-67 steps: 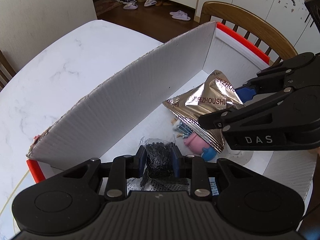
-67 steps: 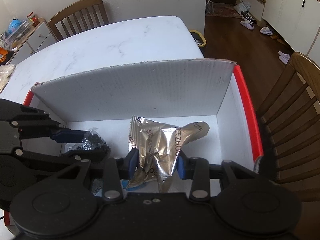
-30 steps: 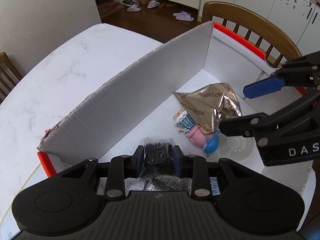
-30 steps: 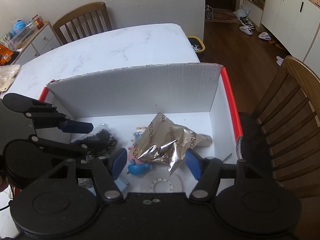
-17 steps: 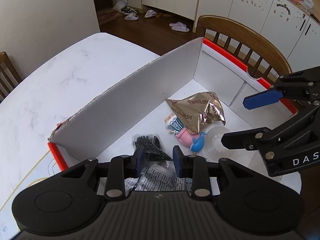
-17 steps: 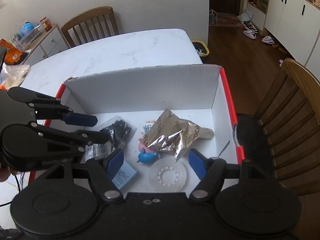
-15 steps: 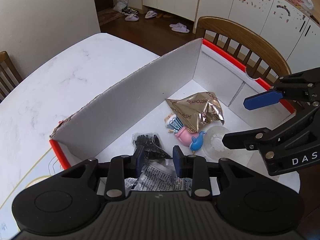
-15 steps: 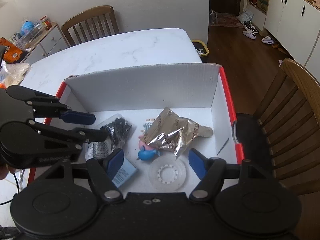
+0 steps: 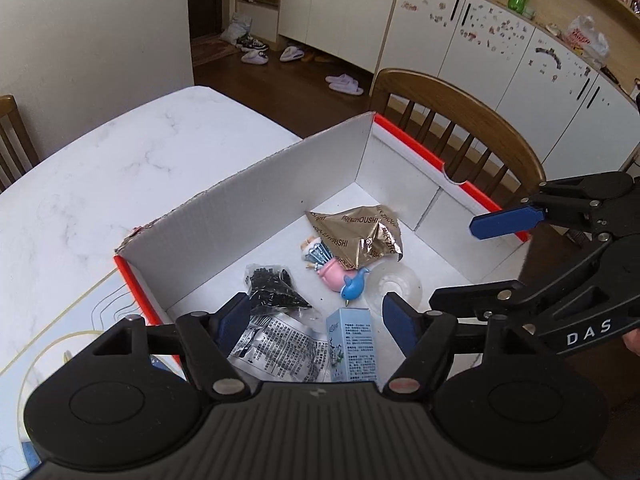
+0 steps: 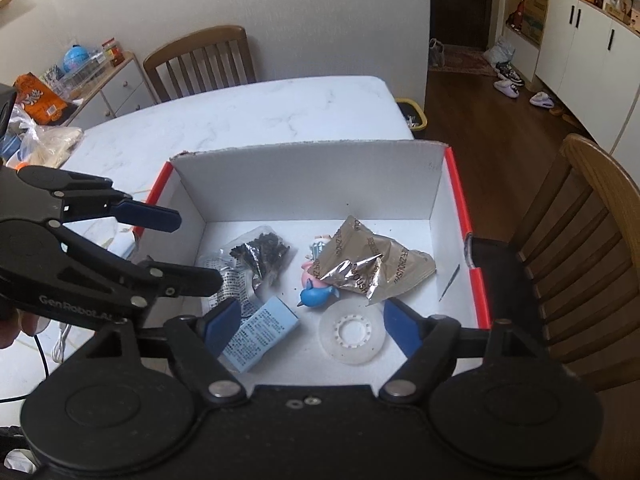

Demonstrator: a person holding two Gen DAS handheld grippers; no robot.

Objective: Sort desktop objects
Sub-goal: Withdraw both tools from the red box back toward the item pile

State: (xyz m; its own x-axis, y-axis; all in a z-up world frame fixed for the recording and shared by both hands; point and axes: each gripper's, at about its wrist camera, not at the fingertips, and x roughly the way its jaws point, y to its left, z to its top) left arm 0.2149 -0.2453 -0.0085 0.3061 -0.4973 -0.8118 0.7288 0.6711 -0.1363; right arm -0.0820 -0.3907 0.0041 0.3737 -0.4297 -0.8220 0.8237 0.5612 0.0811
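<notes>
Jaws on both grippers are spread wide w/ nothing between them: left gripper [image 9: 314, 322] and right gripper [image 10: 312, 326] hang above the near end of the box [image 10: 308, 176], each visible in the other's view.

Box is white cardboard w/ red rim, sitting on a white marble-look desk [image 10: 256, 120] at its corner. Inside, on the box floor: gold foil packet [image 10: 372, 268] crumpled toward the right wall, partly over a pink figure [image 9: 334, 276] and touching a blue toy [image 10: 316, 296]. Clear bag of black bits [image 10: 262, 254] lies left of those, over a printed wrapper [image 9: 280, 346]. Light-blue carton [image 10: 260, 334] lies flat near the front, clear tape ring [image 10: 352, 334] just beside it.

Rest of desk top is bare marble; a cable [image 10: 60, 344] and a line-printed mat [image 9: 80, 320] sit just left of the box.

Room: wooden chair [image 9: 460, 120] behind the box, another chair [image 10: 200, 64] at the far desk edge, dark wood floor, white cabinets [image 9: 460, 52], slippers [image 9: 344, 84] on the floor, low drawer unit [image 10: 108, 88] w/ clutter by the wall.
</notes>
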